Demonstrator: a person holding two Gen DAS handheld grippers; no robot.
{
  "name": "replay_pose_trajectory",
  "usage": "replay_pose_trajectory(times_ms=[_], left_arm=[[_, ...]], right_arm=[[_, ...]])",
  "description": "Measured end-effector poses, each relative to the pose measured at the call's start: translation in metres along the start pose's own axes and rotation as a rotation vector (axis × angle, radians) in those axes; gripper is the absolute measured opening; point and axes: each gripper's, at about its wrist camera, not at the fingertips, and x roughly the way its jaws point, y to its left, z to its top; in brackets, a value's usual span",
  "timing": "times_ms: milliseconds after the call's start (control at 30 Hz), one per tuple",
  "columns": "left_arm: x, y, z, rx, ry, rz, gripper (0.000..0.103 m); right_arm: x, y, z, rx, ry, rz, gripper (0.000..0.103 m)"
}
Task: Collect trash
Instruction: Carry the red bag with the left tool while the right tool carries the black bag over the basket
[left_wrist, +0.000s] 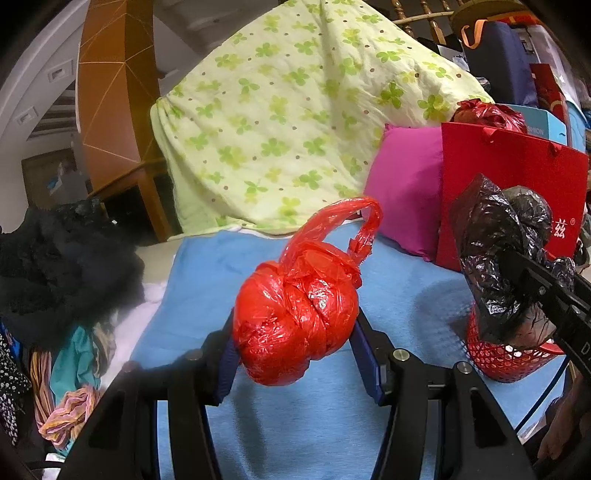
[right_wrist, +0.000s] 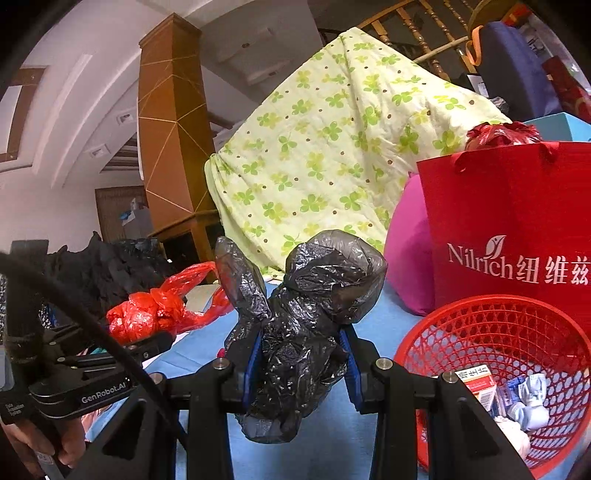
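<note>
Left gripper (left_wrist: 295, 354): jaws clamped on knotted red bag bundle (left_wrist: 295, 317), held above blue cloth (left_wrist: 295, 424). Right gripper (right_wrist: 299, 365): jaws clamped on crumpled black bag (right_wrist: 299, 332). Red mesh basket (right_wrist: 517, 332) sits low and right of black bag, just beside it, already holding scraps. Right hand is nearer; red bundle lies well left of basket.

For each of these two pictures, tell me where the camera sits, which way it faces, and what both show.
Left wrist: sits behind the left tongs, facing the blue cloth and clover quilt; tongs grip a red bag.
Right wrist: sits behind the right tongs, gripping a black bag, beside the red basket; a hand shows.
Shared: both bags, quilt, basket.
</note>
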Motion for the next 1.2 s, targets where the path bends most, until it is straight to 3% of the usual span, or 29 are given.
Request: replay_pose_trajectory(times_ms=[1200], left_arm=[[-0.001, -0.027, 0.005, 0.075, 0.009, -0.068, 0.057]], right_arm=[[-0.029, -0.019, 0.000, 0.046, -0.037, -0.063, 0.040]])
